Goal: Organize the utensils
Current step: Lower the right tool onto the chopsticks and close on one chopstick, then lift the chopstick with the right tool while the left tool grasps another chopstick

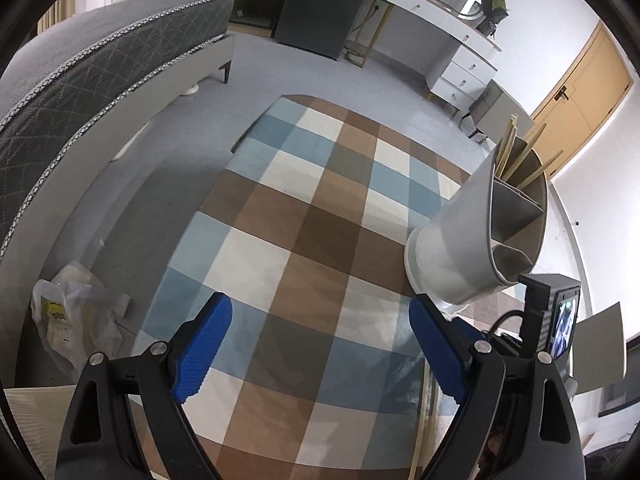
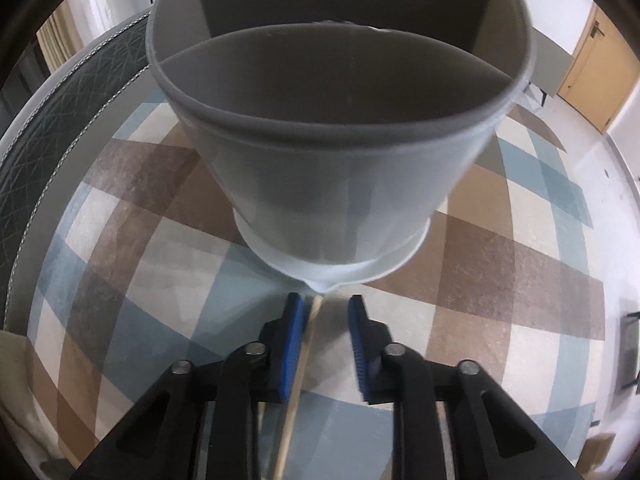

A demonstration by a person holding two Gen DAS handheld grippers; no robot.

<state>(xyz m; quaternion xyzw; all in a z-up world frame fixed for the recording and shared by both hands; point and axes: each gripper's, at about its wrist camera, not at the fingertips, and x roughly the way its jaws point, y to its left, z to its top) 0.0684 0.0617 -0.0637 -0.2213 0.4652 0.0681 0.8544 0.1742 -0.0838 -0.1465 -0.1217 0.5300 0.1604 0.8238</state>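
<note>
- The grey holder (image 1: 452, 240) is sitting on the checked rug (image 1: 280, 240), and in the left view several chopsticks (image 1: 516, 156) are already poking out of its far compartment
- The near compartments are looking empty from the right view, holder (image 2: 340, 160) filling most of that frame
- One more chopstick (image 2: 298, 364) is lying on the rug (image 2: 140, 280) just in front of the holder's base, running between the right gripper (image 2: 326, 344) fingers
- That gripper's jaws are standing narrow around the stick; it is lying against the left pad, but a gap is showing on the other side, so I cannot call it a firm grip yet
- The left gripper (image 1: 316, 352) is hanging wide and empty over the rug, beside the holder
- Judging by this, the job is well underway: some sticks are stowed, this one is waiting to be lifted and dropped in
- Whether more utensils are waiting out of frame, I cannot tell
</note>
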